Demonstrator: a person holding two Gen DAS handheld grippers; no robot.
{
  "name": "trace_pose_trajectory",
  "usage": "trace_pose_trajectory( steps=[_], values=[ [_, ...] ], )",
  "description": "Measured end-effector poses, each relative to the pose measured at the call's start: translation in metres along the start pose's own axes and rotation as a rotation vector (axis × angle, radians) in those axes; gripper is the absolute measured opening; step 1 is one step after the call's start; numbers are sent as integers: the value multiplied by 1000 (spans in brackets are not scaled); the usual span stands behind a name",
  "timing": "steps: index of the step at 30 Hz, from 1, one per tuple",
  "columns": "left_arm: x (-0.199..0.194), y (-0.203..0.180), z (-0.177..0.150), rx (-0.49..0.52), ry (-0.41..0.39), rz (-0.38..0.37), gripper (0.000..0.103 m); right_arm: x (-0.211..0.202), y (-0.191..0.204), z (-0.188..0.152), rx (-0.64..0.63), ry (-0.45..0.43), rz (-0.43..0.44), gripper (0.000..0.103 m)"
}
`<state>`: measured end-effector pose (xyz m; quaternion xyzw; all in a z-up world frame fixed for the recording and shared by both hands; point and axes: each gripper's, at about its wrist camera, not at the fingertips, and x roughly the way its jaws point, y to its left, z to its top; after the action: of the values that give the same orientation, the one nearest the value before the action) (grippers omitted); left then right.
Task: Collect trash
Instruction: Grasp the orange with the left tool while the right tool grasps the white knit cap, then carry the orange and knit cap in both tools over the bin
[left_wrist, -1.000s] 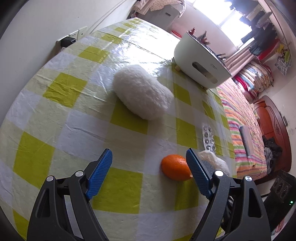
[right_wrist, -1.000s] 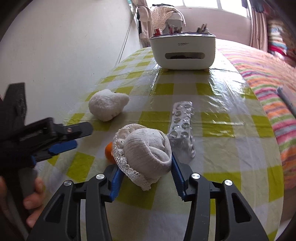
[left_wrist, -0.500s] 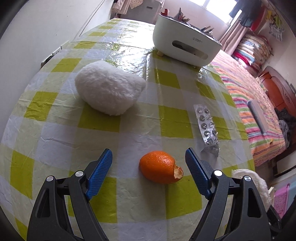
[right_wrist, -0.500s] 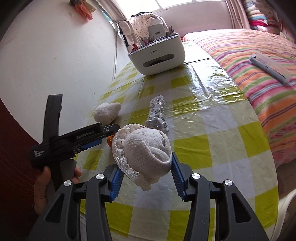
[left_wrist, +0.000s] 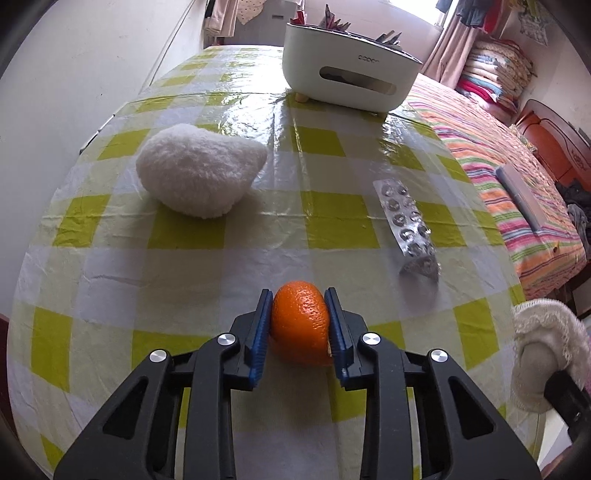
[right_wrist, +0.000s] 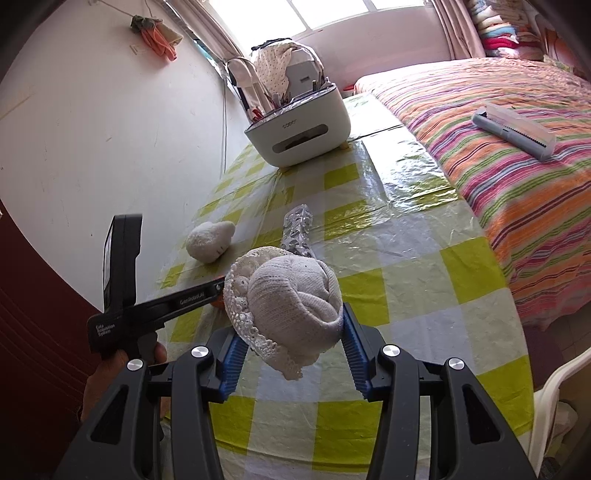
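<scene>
An orange (left_wrist: 301, 323), torn open on one side, rests on the yellow-checked table (left_wrist: 110, 258). My left gripper (left_wrist: 298, 295) is closing on it, and both blue pads touch its sides. My right gripper (right_wrist: 291, 332) is shut on a rolled white lace-edged cloth bundle (right_wrist: 291, 295), held above the table's near right part. That bundle also shows at the right edge of the left wrist view (left_wrist: 543, 354). An empty silver blister pack (left_wrist: 406, 232) lies flat to the right of the orange. In the right wrist view, the left gripper (right_wrist: 218, 291) reaches in from the left.
A fluffy white lump (left_wrist: 199, 173) sits at the table's left. A white organiser box (left_wrist: 351, 74) stands at the far end. A striped bed (right_wrist: 517, 166) with a grey case (right_wrist: 513, 131) runs along the right. A white chair (right_wrist: 554, 387) is near the table's corner.
My left gripper slid over the orange and its jaws closed from wide open onto it. My right gripper carried the cloth bundle back and to the right, away from the blister pack.
</scene>
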<state>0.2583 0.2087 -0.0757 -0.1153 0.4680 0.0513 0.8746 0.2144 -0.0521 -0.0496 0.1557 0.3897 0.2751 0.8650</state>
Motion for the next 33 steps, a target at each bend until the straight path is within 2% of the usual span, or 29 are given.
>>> trace_pose_trajectory(
  steps=[6, 19, 33],
  values=[
    [-13, -13, -14, 18, -8, -49, 24, -16, -5, 0, 8, -33, -3, 46],
    [-32, -48, -36, 79, -13, -99, 24, -39, -19, -2, 11, -64, -28, 46],
    [-43, -99, -61, 192, -8, -157, 24, -68, -43, -5, 41, -111, -49, 46]
  ],
)
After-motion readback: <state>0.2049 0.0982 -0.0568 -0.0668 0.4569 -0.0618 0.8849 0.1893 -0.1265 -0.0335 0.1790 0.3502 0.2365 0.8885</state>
